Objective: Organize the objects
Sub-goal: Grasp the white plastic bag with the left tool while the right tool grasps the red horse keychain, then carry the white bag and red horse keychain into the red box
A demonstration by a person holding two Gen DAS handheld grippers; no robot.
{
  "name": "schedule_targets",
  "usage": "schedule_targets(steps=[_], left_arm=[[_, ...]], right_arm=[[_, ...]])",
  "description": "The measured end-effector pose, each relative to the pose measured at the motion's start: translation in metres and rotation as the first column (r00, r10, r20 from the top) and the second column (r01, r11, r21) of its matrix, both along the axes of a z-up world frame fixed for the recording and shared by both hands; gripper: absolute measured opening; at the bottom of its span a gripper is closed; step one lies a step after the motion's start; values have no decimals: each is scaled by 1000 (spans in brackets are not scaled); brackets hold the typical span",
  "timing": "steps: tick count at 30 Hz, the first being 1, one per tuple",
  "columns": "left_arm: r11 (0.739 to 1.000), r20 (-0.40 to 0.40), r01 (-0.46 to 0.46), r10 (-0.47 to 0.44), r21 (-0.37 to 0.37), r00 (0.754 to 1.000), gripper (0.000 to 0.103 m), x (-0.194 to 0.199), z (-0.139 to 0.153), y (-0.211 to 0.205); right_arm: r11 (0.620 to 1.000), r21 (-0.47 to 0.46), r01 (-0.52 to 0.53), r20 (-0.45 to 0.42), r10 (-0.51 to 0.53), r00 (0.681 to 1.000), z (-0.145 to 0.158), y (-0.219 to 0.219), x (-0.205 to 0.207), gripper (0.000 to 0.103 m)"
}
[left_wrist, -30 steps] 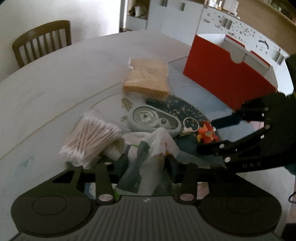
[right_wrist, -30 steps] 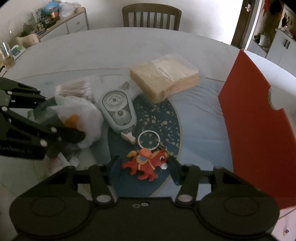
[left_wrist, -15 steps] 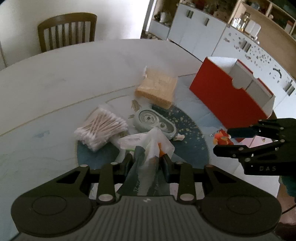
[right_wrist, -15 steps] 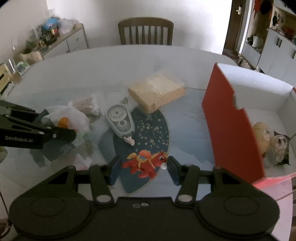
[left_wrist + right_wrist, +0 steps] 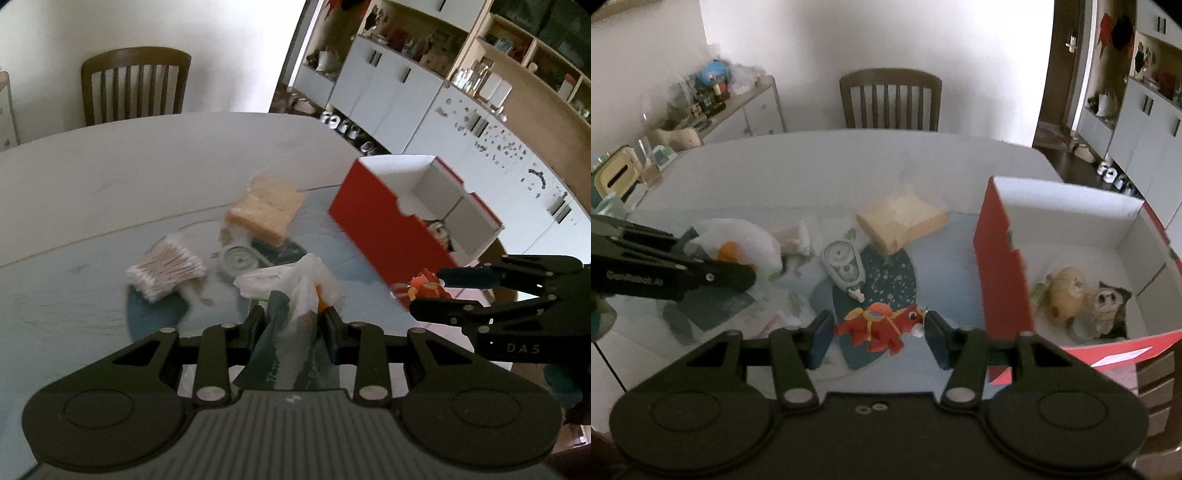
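Gripping from both sides, the right gripper (image 5: 878, 334) has its two pads against the nose and rump of a small red horse toy (image 5: 881, 326), which hangs between the fingers clear of the table (image 5: 820, 177). It looks light and fairly stiff, a moulded figure, so a hold across its length as here should carry it; the legs and the white nose tip seem the delicate parts and are best left alone.

The left gripper (image 5: 293, 326) is clenched on a crumpled white plastic bag (image 5: 295, 280) with something orange inside and a dark printed sheet trailing below the fingers. This bundle is soft and slippery and would likely sag or slide, so a pinch on the bunched neck seems safest.

Just to the right of the right gripper's fingers stands a red box (image 5: 1001, 273) with a white interior, open on top. In its near compartment sit a yellowish plush figure (image 5: 1065, 291) and a grey plush animal (image 5: 1104, 302), touching each other. From the left wrist view the box shows a divider and a further compartment, whose contents I cannot make out.

Ahead of the fingers on the table lie cotton swabs (image 5: 166, 266), a correction tape dispenser (image 5: 844, 264) and a wrapped tan block (image 5: 901, 219).
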State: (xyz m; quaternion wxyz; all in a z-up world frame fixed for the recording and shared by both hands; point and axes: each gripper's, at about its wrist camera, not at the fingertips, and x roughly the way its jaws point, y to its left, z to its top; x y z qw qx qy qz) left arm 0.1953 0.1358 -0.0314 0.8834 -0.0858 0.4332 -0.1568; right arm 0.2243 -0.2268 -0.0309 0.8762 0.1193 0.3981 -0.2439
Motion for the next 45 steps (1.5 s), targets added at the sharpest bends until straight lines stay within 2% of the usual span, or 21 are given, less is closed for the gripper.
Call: schedule_targets(steps=[10,25,34,45], left_arm=[[999,48,29,-28,-20,998,32,7,25,-55],[997,90,77,-77,2,993,32,36,37,-157],[993,96,110,-114,46,989,32,66,37,-214],[980,79,114,-128,166,989,32,116,20,-265]], right_arm=[[1000,-26,-7,47,8,999,30,-26,-36,53],[998,-57,20,60,-16,998,38,-95,-97,53],[995,-83,58,51,-54,997,34,-142,-127,53],[988,-78,133,13,-133,991,17,-204,-147,53]])
